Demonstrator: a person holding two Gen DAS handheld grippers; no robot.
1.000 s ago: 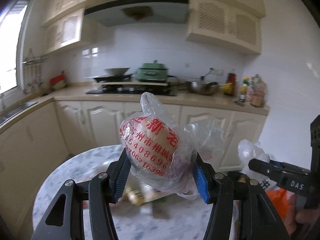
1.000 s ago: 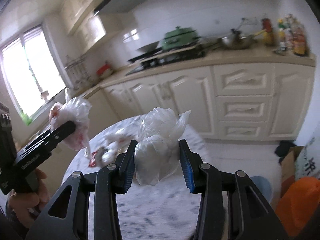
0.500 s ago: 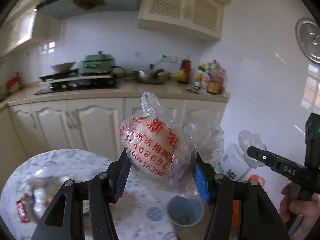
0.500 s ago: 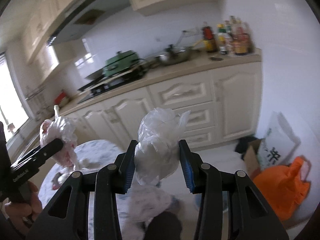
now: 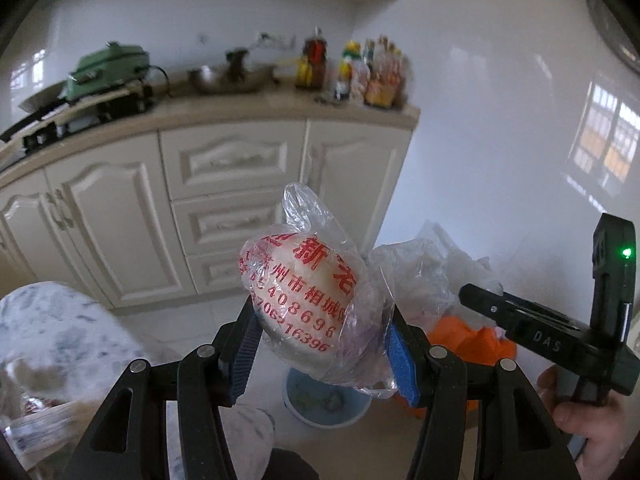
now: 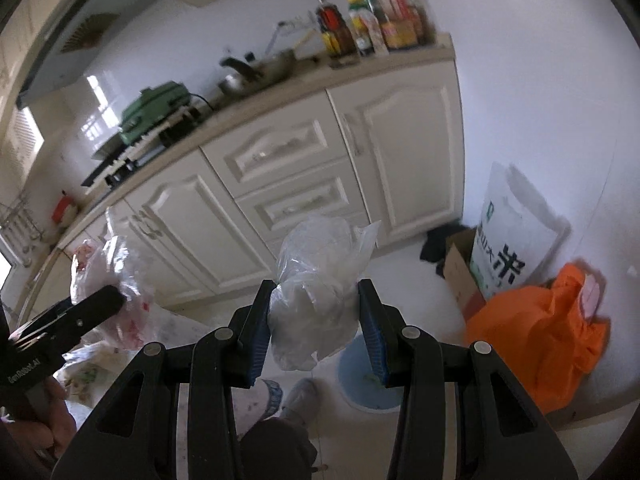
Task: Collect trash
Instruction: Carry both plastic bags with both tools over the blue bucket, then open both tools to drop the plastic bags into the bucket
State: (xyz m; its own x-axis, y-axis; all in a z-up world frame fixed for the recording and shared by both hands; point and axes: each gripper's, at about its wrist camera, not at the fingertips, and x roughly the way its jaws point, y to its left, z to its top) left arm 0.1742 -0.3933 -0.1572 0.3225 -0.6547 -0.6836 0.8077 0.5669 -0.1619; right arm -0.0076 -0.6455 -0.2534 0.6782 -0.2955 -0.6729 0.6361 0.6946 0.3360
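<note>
Left gripper [image 5: 324, 344] clamped on red-printed bag [image 5: 300, 296], frame centre; right gripper [image 6: 318, 332] clamped on clear bag [image 6: 316, 300]. Blue bin [image 6: 360, 372] below, open floor around, orange bag [image 6: 548, 332] lower right.

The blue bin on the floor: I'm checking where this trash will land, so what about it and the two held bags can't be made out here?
- Blue bin: right wrist view, near rim behind the gripper fingers; left wrist view, upper part behind the printed bag.
- Printed bag's contents: crinkled plastic obscures them.
- Clear bag: contents unreadable.
- Counter bottles: labels blurred.
</note>
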